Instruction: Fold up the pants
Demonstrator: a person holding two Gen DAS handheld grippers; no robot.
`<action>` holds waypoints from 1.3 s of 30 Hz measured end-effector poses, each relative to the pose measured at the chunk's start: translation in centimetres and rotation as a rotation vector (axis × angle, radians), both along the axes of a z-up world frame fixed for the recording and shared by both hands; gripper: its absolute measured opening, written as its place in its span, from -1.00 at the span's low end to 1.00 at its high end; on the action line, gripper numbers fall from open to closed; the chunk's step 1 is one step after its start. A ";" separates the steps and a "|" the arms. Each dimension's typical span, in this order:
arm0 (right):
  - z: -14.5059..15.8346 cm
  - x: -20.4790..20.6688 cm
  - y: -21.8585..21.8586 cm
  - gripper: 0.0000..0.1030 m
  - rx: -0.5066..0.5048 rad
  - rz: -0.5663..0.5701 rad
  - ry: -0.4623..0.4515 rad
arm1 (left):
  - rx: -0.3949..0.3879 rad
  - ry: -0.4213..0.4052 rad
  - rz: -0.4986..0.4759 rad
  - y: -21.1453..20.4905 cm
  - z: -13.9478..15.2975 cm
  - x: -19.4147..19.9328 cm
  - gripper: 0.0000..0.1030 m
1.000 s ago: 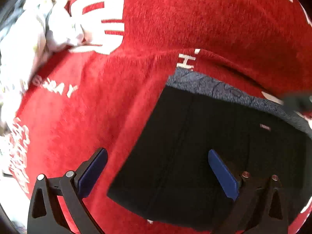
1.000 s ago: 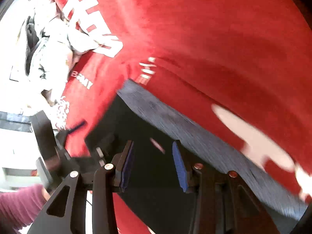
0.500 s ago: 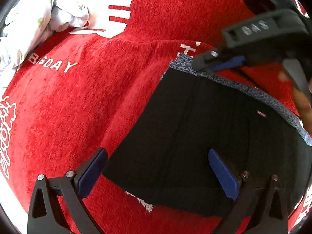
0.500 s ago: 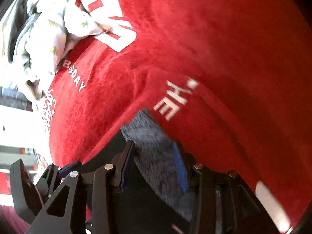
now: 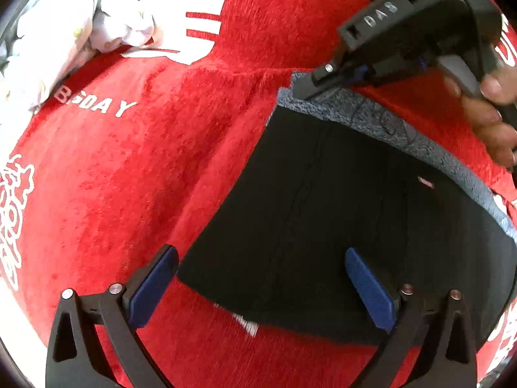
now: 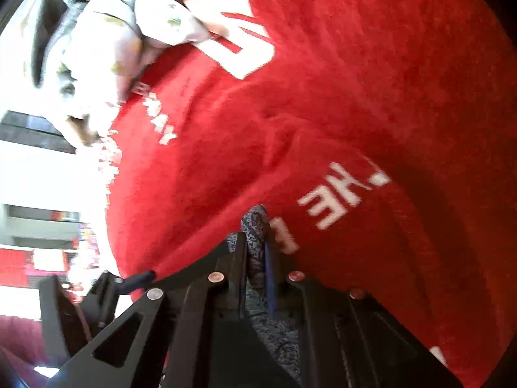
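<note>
Black pants (image 5: 339,220) with a grey heathered waistband (image 5: 387,123) lie flat on a red blanket (image 5: 145,177). My left gripper (image 5: 258,278) is open, its blue pads straddling the near left corner of the pants, just above them. My right gripper (image 5: 326,80) shows in the left wrist view at the far corner of the waistband. In the right wrist view it (image 6: 257,245) is shut on the grey waistband (image 6: 255,226).
The red blanket (image 6: 355,80) has white lettering. A crumpled white patterned cloth (image 5: 64,32) lies at the far left, also in the right wrist view (image 6: 106,42). The left gripper (image 6: 97,297) shows at the lower left of the right wrist view.
My right gripper moved to the far corner of the waistband and closed on it. My left gripper stayed open over the near left corner of the pants.
</note>
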State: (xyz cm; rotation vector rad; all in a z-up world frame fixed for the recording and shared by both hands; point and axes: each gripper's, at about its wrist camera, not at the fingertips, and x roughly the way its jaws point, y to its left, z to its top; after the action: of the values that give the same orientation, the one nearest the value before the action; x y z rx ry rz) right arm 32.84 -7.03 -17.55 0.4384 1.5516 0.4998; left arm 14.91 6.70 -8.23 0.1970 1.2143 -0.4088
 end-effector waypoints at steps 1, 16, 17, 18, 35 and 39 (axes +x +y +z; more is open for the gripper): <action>-0.2 0.1 -0.1 -0.80 0.001 -0.010 0.004 | -0.001 0.002 0.006 0.1 0.0 -0.1 1.00; 4.5 -7.7 -4.4 0.46 -0.195 -0.234 -0.021 | 0.110 0.050 -0.034 -1.8 1.5 -1.1 1.00; 5.3 -9.6 -5.6 0.46 -0.196 -0.271 -0.018 | 0.117 0.048 -0.053 -2.4 1.8 -1.6 1.00; 5.8 -10.9 -6.4 0.46 -0.204 -0.298 -0.017 | 0.122 0.044 -0.068 -2.8 2.0 -2.0 1.00; 8.9 -40.9 -20.2 0.53 -0.230 -0.830 0.176 | 0.138 0.044 -0.465 -21.2 4.6 -17.1 1.00; 9.4 -46.8 -22.7 0.53 -0.217 -0.940 0.190 | 0.149 0.087 -0.527 -25.6 4.1 -20.7 1.00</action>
State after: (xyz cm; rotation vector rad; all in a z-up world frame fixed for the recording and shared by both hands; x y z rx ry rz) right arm -13.99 -29.77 -8.20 0.9840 1.3709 -0.4425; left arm -5.84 -18.92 -4.13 0.6400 1.2730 -0.7896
